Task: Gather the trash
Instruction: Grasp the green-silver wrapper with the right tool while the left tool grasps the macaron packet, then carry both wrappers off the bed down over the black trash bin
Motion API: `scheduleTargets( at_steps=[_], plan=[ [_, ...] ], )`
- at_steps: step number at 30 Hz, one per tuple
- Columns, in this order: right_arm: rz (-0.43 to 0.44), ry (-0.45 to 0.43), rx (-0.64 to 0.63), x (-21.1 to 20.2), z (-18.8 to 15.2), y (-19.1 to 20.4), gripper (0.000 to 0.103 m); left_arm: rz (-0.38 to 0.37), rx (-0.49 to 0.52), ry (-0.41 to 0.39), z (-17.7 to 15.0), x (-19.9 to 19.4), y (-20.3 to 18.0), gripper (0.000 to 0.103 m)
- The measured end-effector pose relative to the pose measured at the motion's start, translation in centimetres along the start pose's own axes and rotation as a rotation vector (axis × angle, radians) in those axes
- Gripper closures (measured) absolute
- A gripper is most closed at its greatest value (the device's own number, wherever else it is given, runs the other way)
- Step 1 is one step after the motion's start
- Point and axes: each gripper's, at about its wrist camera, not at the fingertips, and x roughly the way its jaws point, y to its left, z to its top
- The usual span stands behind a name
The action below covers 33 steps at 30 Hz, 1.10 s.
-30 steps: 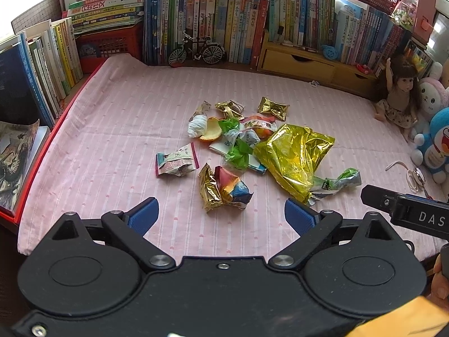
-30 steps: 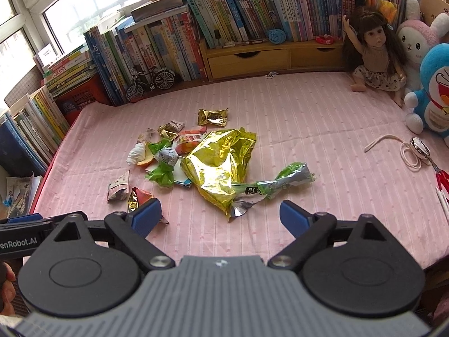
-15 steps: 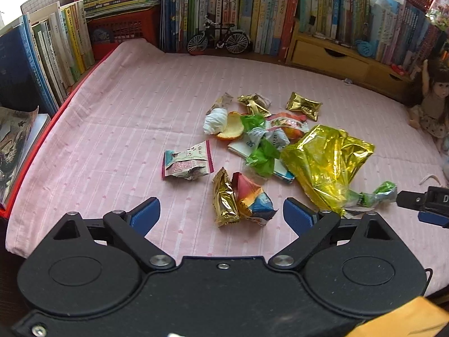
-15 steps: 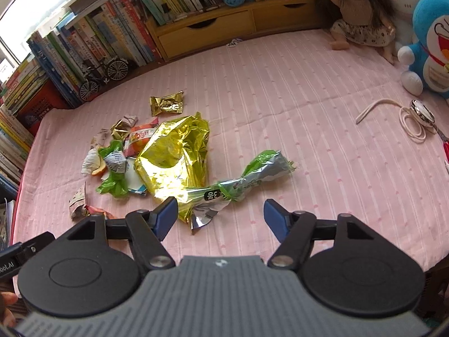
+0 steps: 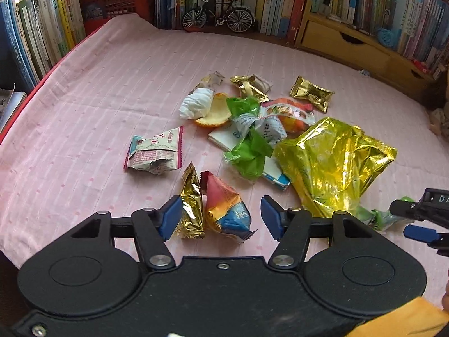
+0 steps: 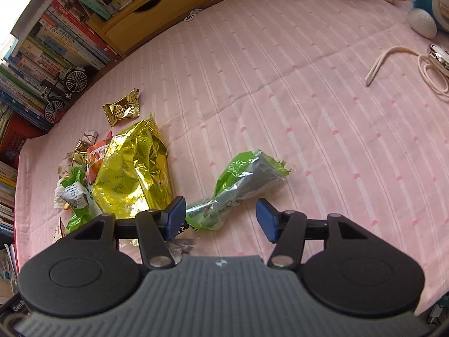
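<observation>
Pink striped cloth (image 6: 280,90) strewn with wrappers, books behind.

Right gripper (image 6: 221,216), jaws apart, straddles the near end of a twisted green wrapper (image 6: 241,182) whose long axis runs away to the right; left gripper (image 5: 219,219), jaws apart, brackets a gold wrapper (image 5: 192,207) and a red-blue one (image 5: 227,210).
</observation>
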Motion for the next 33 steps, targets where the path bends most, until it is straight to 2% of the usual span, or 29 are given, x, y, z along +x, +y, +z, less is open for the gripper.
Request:
scheduleTargets(
  at_steps=[7,8,9,11,13,15,19,23,24,26,33],
  plan=[
    [-0.007,0.048,-0.044,2.4,0.5,0.5,0.035,0.004,-0.044,0.048,0.2,2.5,-0.7,0.057],
    [-0.004,0.051,-0.045,2.5,0.6,0.5,0.039,0.002,-0.031,0.036,0.2,2.4,-1.1,0.057],
    [-0.002,0.058,-0.045,2.6,0.6,0.4,0.049,0.003,-0.009,0.022,0.2,2.3,-1.6,0.057],
    [-0.011,0.068,-0.052,2.6,0.7,0.4,0.06,0.012,0.041,-0.001,0.1,2.1,-2.7,0.056],
    [-0.001,0.077,-0.061,2.3,0.7,0.3,0.064,0.025,0.077,0.009,0.1,2.5,-3.6,0.053],
    [0.016,0.084,-0.072,1.8,0.6,0.2,0.07,0.038,0.071,0.041,0.0,3.3,-3.8,0.053],
    [0.041,0.088,-0.103,0.8,0.0,0.4,0.072,0.037,0.045,0.098,-0.1,5.0,-4.0,0.05],
    [0.057,0.09,-0.126,0.1,-0.8,0.6,0.074,0.014,0.014,0.1,0.1,5.5,-4.4,0.046],
    [0.06,0.091,-0.128,0.0,-1.0,0.6,0.074,0.01,0.015,0.096,0.2,5.6,-4.5,0.048],
    [0.069,0.091,-0.13,-0.2,-1.3,0.6,0.074,0.003,0.03,0.096,0.1,5.7,-4.8,0.061],
    [0.089,0.059,-0.137,-1.6,-1.7,0.6,0.075,-0.008,0.082,0.032,-0.7,3.2,-4.9,0.069]
  ],
)
